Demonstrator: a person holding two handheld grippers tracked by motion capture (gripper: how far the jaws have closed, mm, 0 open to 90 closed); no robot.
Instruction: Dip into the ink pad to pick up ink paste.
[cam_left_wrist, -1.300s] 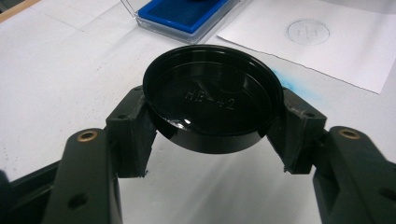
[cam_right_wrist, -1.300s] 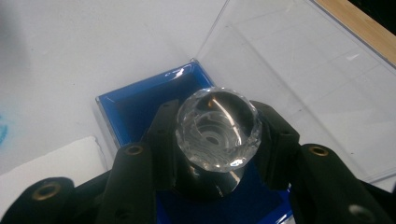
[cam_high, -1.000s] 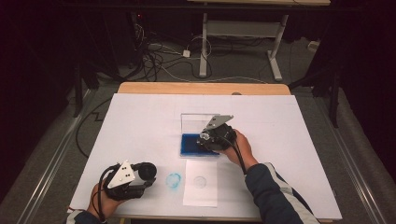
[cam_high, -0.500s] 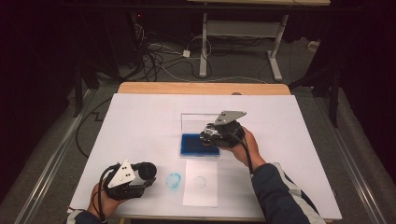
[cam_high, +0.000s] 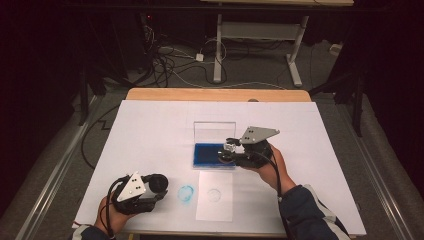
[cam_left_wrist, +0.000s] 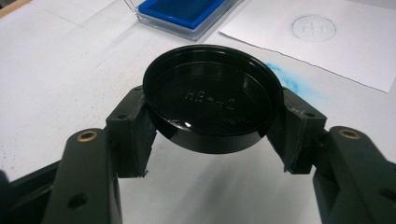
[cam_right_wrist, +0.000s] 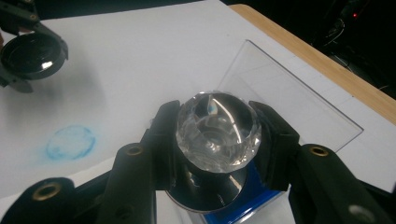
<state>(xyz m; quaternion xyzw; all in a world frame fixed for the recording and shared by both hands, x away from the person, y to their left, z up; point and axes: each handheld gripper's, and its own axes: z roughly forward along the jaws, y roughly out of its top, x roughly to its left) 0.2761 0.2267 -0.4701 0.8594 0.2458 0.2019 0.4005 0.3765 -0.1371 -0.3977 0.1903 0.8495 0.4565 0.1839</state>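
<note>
Count: you have two tongs, one black cap, one clear-knobbed stamp, one blue ink pad in its clear case, one white sheet and one blue smudge on the worktop (cam_high: 150, 125).
Left tongs: your left tongs (cam_left_wrist: 212, 116) are clamped on the black cap (cam_left_wrist: 212, 95), one jaw on each side of its rim, spread about as wide as the cap itself. The cap shows its hollow side to the left gripper view, with raised lettering inside.
Left tongs, place: in the high view they (cam_high: 159, 186) sit near the front left of the worktop, just beside the blue smudge (cam_high: 186, 193).
Right tongs: your right tongs (cam_right_wrist: 215, 135) are clamped on the stamp (cam_right_wrist: 217, 125), gripping its faceted clear knob from both sides.
Stamp, place: in the high view it (cam_high: 229, 148) is at the right end of the blue ink pad (cam_high: 207, 154); you cannot tell whether it touches the ink.
Case lid: the clear lid (cam_high: 214, 132) stands up behind the pad.
Sheet: the white sheet (cam_high: 214, 207) lies in front of the pad, with a faint round print (cam_high: 214, 195) on it.
</note>
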